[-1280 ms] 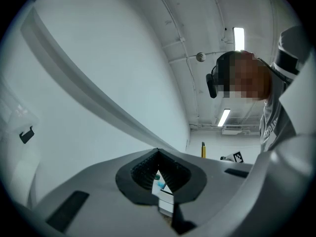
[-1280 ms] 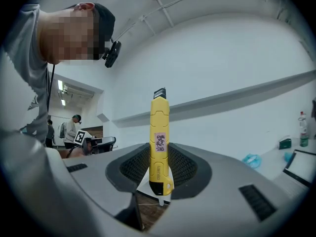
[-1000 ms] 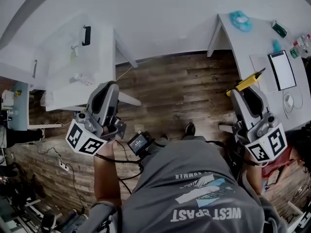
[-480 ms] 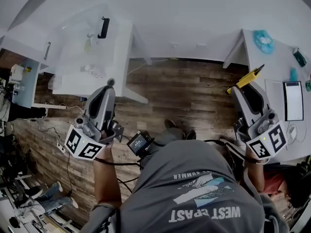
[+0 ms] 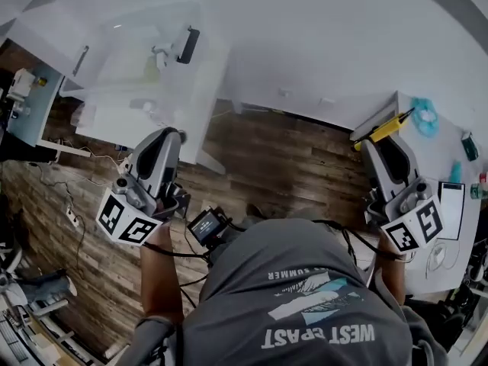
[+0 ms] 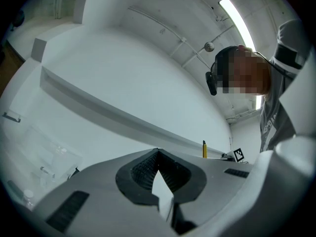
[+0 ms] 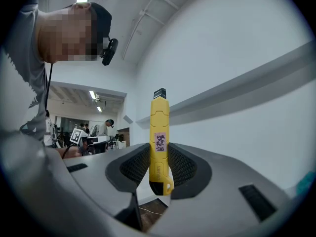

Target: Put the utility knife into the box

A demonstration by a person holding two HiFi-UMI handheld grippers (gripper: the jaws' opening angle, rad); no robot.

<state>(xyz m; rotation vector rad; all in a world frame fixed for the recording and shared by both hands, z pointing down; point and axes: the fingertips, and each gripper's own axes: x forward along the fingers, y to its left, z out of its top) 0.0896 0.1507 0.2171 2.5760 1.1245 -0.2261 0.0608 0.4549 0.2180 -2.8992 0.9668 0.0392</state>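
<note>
A yellow utility knife point(image 5: 385, 128) sticks out forward from my right gripper point(image 5: 371, 145), which is shut on its rear half. In the right gripper view the knife point(image 7: 159, 132) stands upright between the ribbed pads point(image 7: 183, 167), black tip up. The clear plastic box point(image 5: 141, 56) with a black latch point(image 5: 187, 44) sits on a white table point(image 5: 114, 120) at the upper left. My left gripper point(image 5: 172, 133) hangs shut and empty in front of that table's near edge. In the left gripper view its jaws point(image 6: 159, 154) meet with nothing between them, and the knife point(image 6: 204, 149) shows far off.
A second white table point(image 5: 404, 113) at the right carries a teal object point(image 5: 424, 117) and a flat tablet-like item point(image 5: 450, 200). Wooden floor point(image 5: 282, 158) lies between the tables, with cables point(image 5: 72, 219) at the left. A black device point(image 5: 207, 226) hangs at the person's waist.
The view has swung left: the table with the box has come closer to the left gripper and the right table has slid toward the frame's right edge. Both grippers keep their grip state.
</note>
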